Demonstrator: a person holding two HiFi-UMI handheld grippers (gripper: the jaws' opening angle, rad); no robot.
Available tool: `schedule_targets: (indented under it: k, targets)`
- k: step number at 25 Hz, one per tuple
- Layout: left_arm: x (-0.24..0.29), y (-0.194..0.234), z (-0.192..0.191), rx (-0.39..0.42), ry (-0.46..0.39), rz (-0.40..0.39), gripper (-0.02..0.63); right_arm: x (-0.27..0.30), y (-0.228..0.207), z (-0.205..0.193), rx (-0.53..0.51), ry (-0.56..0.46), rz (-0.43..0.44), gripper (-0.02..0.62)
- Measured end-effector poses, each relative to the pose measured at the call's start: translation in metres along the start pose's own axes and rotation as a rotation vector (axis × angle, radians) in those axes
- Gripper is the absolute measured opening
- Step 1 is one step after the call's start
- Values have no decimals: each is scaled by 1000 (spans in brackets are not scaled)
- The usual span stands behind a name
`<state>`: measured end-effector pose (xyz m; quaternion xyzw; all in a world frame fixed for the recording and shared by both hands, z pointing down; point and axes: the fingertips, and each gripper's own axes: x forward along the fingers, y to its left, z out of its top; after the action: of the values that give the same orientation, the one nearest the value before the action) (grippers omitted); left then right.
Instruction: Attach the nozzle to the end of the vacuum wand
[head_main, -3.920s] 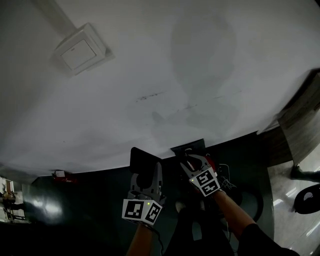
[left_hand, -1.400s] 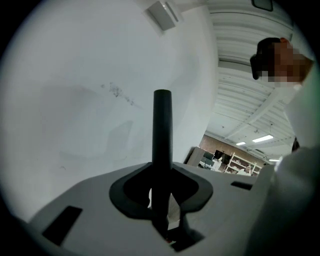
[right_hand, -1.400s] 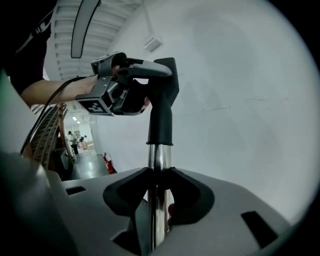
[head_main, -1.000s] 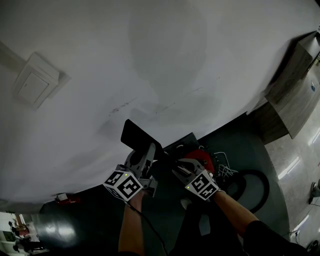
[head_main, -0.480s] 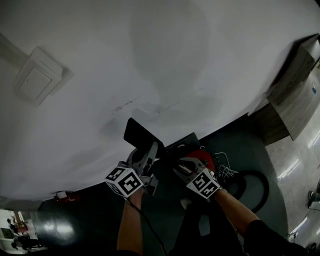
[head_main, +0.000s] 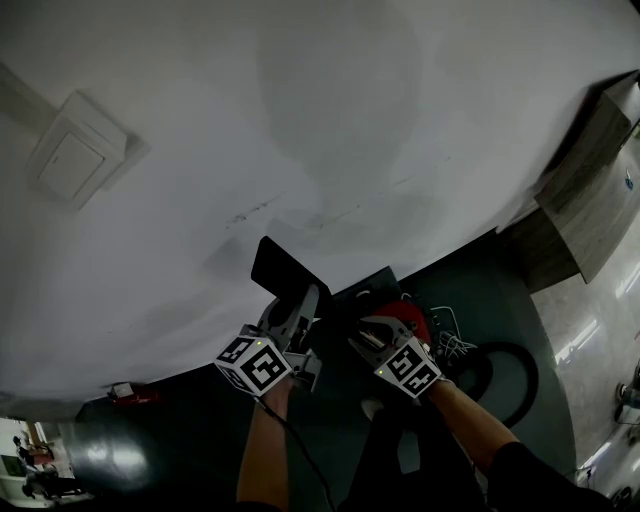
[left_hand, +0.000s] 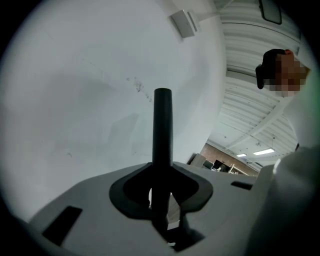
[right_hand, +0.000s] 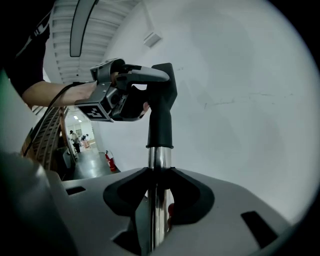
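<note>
Nozzle (head_main: 283, 273) on wand (right_hand: 159, 162) end, close to wall (head_main: 300, 120)
Left gripper (head_main: 303, 300) pinching nozzle, right gripper (head_main: 365, 335) clamped on wand; joint dark from above, seemingly seated. Nozzle edge near wall; open floor (head_main: 170, 420) left.

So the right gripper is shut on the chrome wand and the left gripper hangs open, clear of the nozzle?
No: the left gripper is shut on the nozzle, as the left gripper view shows. The right gripper is shut on the chrome wand.
</note>
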<state>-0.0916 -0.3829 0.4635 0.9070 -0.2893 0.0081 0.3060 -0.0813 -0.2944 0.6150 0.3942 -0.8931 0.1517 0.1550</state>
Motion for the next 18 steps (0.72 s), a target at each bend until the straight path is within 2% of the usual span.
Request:
schedule_targets:
  k: [4, 9, 17, 18]
  targets:
    - [1, -8, -3, 27, -4, -1, 86, 2, -2, 2, 10, -5, 2, 146]
    - [-2, 3, -2, 3, -12, 12, 86, 4, 1, 1, 8, -4, 9, 146]
    - [-2, 10, 2, 14, -45, 35, 90, 9, -5, 4, 24, -15, 25, 146]
    - [-3, 11, 3, 20, -48, 36, 107, 10, -6, 4, 24, -15, 23, 146]
